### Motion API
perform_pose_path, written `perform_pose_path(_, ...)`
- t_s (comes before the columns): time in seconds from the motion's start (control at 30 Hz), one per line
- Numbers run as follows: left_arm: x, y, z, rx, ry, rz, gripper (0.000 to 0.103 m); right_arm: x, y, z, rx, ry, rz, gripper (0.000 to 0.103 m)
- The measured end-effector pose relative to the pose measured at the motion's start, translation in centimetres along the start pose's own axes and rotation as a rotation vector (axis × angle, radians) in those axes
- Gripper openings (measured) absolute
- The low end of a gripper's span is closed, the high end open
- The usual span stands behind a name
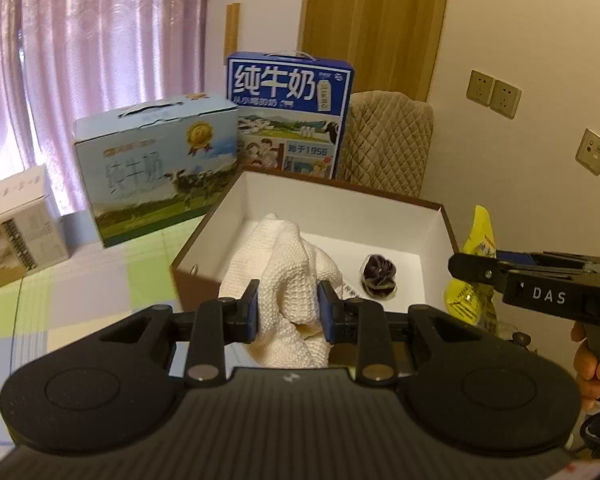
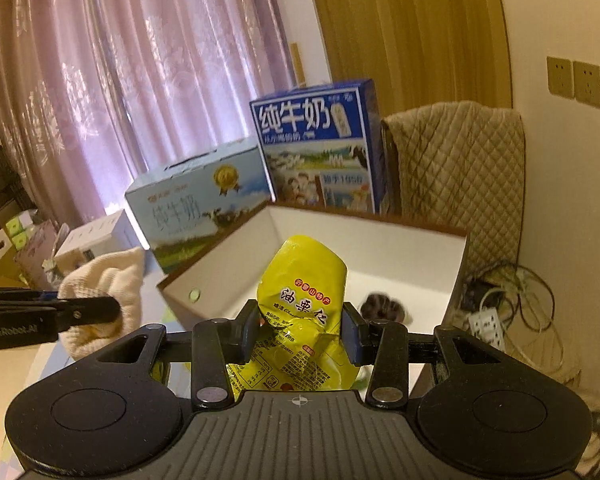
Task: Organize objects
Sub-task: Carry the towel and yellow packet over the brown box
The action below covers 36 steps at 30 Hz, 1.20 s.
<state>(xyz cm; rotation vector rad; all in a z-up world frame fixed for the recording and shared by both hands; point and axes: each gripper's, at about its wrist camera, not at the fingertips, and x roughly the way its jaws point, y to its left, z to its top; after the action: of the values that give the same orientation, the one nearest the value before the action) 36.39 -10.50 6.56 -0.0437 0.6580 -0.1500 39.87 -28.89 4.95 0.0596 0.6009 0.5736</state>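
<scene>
My left gripper [image 1: 287, 304] is shut on a bunched white knitted cloth [image 1: 292, 264], held above the near edge of an open brown box with a white inside [image 1: 384, 216]. A small dark purple item [image 1: 378, 276] lies on the box floor. My right gripper [image 2: 300, 330] is shut on a yellow snack pouch [image 2: 304, 280] with red and black print, raised in front of the same box [image 2: 380, 240]. In the left wrist view the right gripper [image 1: 460, 268] and the pouch [image 1: 478, 236] show at the right, beside the box's right wall. The cloth [image 2: 108, 280] shows at the left in the right wrist view.
Two milk cartons stand behind the box: a light blue one [image 1: 156, 168] and a dark blue one [image 1: 288, 116]. A small white carton [image 1: 16, 224] sits far left on the checked tablecloth [image 1: 80, 300]. A quilted chair back [image 1: 388, 140] stands behind; cables and a power strip [image 2: 496, 316] lie right.
</scene>
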Motion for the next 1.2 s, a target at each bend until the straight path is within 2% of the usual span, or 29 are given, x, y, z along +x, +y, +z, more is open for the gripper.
perform_pose_path(0.23, 3.4, -1.0, 2.2, 0.021, 0.002, -0.008, 0.025, 2.5, -1.6, 2.1, -0.011, -0.011, -0.004, 0.039)
perform_pose_path(0.47, 7.3, -0.9, 3.7, 0.032, 0.027, 0.003, 0.025, 5.7, -2.8, 3.0, -0.018, 0.014, -0.007, 0.039)
perform_pose_path(0.8, 14.9, -0.3, 5.5, 0.068, 0.114, 0.023, 0.025, 11.9, -3.9, 4.1, -0.03, 0.068, -0.022, 0.039)
perform_pose_path(1.2, 21.5, -0.3, 6.6, 0.111, 0.197, 0.026, 0.026, 17.4, -5.4, 4.1, -0.031, 0.135, -0.073, 0.039)
